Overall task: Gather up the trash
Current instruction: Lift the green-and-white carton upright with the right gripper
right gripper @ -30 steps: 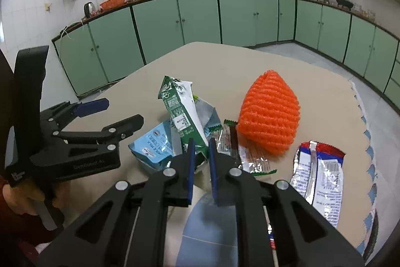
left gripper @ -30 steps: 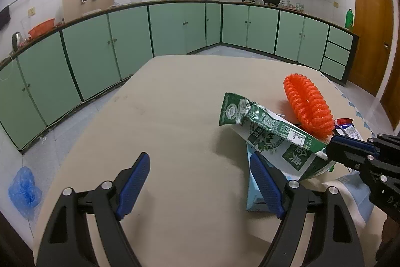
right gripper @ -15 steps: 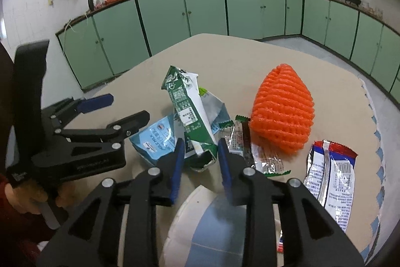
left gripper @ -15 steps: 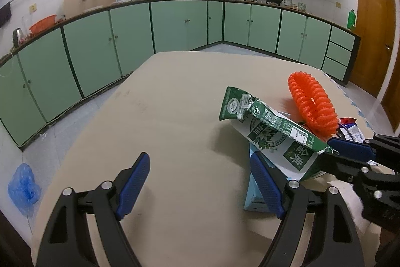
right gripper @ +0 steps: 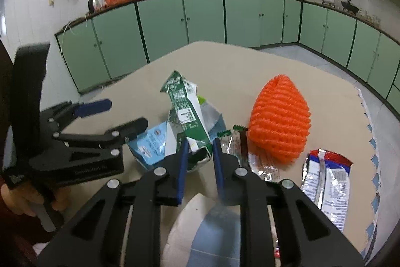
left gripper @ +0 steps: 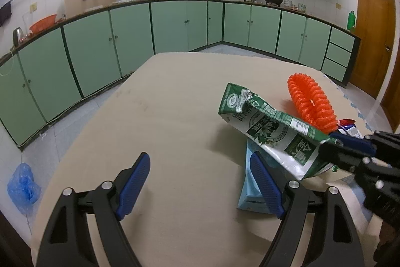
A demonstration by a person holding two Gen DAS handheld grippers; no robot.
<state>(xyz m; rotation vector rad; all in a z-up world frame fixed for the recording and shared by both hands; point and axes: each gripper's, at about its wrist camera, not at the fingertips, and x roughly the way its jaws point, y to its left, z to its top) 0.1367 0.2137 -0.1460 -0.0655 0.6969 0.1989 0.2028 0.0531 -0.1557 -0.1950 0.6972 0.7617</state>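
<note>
- The right tool (right gripper: 198, 154) is closing its jaws around the torn bottom end of the green milk carton (right gripper: 186, 114); the carton's end is sitting between the blue pads, though whether they are pressing on it yet is hard to say.
- The left tool (left gripper: 200, 185) is hanging wide open over bare table (left gripper: 162, 116) with nothing between its pads; only its right pad is lying just beside the pale blue packet (left gripper: 252, 189).
- The carton is tilting up off the pile in the middle of the table, its long axis running straight away from the right tool toward the far edge, folded top farthest out.
- So the right hand is the nearer one, already at the carton's near end; from the left tool the carton is lying off to the right and ahead.
- The blue packet is lying under the carton, and the orange foam net (right gripper: 280, 119) is standing to its right, toward the table's right edge.
- Foil wrappers (right gripper: 325, 182) are lying flat near that right edge, apart from the carton.
</note>
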